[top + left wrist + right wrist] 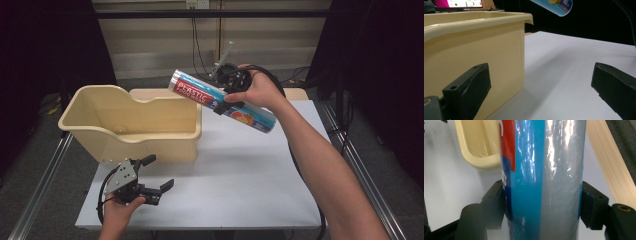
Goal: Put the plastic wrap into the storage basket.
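Right hand-held gripper clamped on tilted roll in the air, bin below-left of it, left hand-held gripper apart, beside bin on table.

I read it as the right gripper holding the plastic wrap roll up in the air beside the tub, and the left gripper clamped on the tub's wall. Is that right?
Not quite. The left gripper is open and holds nothing; in the left gripper view its jaws stand apart beside the tub. The right gripper does hold the plastic wrap roll in the air beside the tub.
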`<state>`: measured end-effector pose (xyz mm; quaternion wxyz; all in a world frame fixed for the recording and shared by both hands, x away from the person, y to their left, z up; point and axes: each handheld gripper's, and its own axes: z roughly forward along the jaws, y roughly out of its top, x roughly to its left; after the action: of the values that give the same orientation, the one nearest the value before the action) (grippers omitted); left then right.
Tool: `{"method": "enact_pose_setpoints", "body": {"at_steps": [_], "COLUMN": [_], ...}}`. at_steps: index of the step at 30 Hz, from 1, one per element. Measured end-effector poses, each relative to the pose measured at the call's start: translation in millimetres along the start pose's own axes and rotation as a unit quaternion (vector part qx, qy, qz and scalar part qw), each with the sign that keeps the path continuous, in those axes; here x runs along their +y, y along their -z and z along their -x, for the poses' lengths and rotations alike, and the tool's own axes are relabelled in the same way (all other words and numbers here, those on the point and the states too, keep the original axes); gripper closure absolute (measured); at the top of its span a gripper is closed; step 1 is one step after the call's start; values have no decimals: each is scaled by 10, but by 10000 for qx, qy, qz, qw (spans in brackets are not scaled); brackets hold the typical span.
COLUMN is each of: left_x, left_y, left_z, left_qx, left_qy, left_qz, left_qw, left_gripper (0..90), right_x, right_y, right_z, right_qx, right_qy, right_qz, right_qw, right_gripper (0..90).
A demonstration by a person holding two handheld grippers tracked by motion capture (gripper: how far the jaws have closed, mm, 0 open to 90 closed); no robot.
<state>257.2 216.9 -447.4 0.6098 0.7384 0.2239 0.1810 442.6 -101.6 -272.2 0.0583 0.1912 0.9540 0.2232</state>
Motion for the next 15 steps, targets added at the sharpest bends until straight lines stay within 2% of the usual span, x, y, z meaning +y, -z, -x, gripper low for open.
{"method": "enact_pose_setpoints", "body": {"at_steps": [15], "left_x": [-2], "left_y": [3], "left_z": [-3], "left_qx": [3], "left_qy": [15], "left_qz": [6], "left_qw": [10000], "left_gripper": [22], "right_x": [280], "right_y": [-138], "right_z": [-67], "right_qx": [6], "right_qy": [197], "right_qz": [-76], "right_qw": [9998], "right_gripper": [316]}}
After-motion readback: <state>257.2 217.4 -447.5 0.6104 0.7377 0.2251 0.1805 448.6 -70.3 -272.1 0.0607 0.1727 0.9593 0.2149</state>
